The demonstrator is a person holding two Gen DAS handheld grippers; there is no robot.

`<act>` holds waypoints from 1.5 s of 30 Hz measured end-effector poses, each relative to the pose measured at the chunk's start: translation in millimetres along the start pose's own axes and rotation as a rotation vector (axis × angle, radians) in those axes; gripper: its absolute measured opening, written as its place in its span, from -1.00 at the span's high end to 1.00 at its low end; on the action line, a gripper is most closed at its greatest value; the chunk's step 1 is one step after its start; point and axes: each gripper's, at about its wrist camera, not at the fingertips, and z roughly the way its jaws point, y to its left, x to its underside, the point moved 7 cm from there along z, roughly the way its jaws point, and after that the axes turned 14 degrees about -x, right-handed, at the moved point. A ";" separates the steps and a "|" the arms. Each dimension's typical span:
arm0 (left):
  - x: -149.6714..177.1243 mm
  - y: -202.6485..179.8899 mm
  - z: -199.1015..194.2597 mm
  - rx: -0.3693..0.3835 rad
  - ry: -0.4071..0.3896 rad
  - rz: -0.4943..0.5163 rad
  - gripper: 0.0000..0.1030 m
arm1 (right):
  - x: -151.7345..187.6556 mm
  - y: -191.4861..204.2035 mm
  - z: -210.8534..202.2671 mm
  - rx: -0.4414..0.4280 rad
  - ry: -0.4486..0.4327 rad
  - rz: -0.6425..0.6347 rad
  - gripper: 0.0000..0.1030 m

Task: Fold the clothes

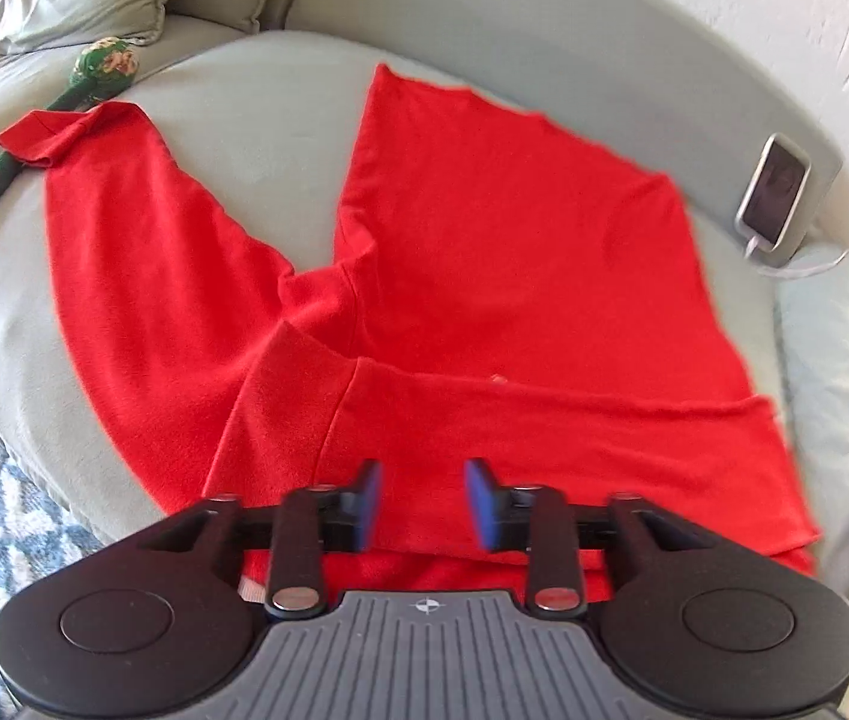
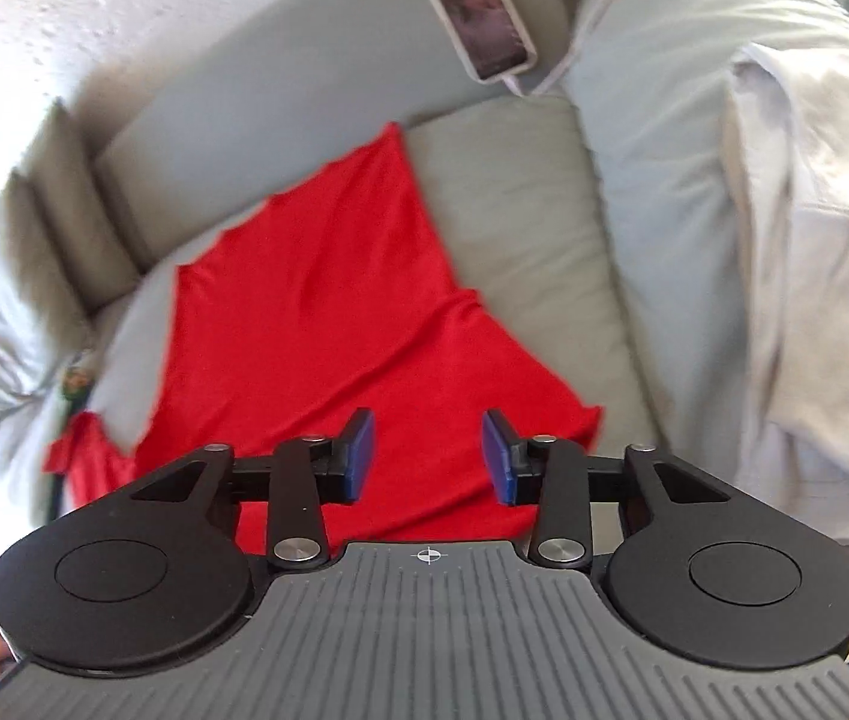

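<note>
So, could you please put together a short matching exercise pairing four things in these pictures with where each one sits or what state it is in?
Things:
1. red garment
2. phone
3. green beaded stick
4. left tongs

Places or states:
A. propped against the sofa back, cable plugged in
B. open, nothing between the pads
C. spread on the seat cushion, near edge folded over
D. lying partly under the tip of a sleeve

Pairs: 1-C, 2-A, 3-D, 4-B
</note>
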 end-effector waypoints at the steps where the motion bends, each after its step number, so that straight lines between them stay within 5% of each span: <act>1: -1.1 10.4 -6.8 -0.011 -0.014 -0.032 0.11 | -1.2 13.8 2.9 -0.034 0.020 -0.021 -0.11; 5: -7.3 63.6 -26.2 -0.074 -0.068 -0.183 0.00 | 3.9 55.4 20.2 -0.057 0.110 -0.073 -0.29; 11: -20.8 170.5 -14.2 -0.127 -0.110 -0.500 0.17 | 6.1 106.5 41.5 -0.162 0.183 -0.073 -0.29; 19: -74.0 238.9 62.1 0.046 -0.074 -0.801 0.41 | -13.3 167.6 44.8 -0.247 0.143 -0.153 -0.30; 33: -141.0 255.8 148.1 0.234 -0.017 -1.000 0.27 | -13.7 185.7 52.3 -0.278 0.176 -0.154 -0.30; 38: -145.7 257.7 159.8 0.194 0.006 -1.074 0.63 | -13.6 189.5 42.5 -0.281 0.169 -0.181 -0.30; 41: -147.6 258.4 152.8 0.159 0.000 -1.036 0.90 | -14.3 185.6 32.0 -0.282 0.156 -0.180 -0.30; 45: -153.4 256.9 117.4 0.148 -0.087 -0.930 0.94 | -14.4 177.3 18.2 -0.289 0.143 -0.162 -0.30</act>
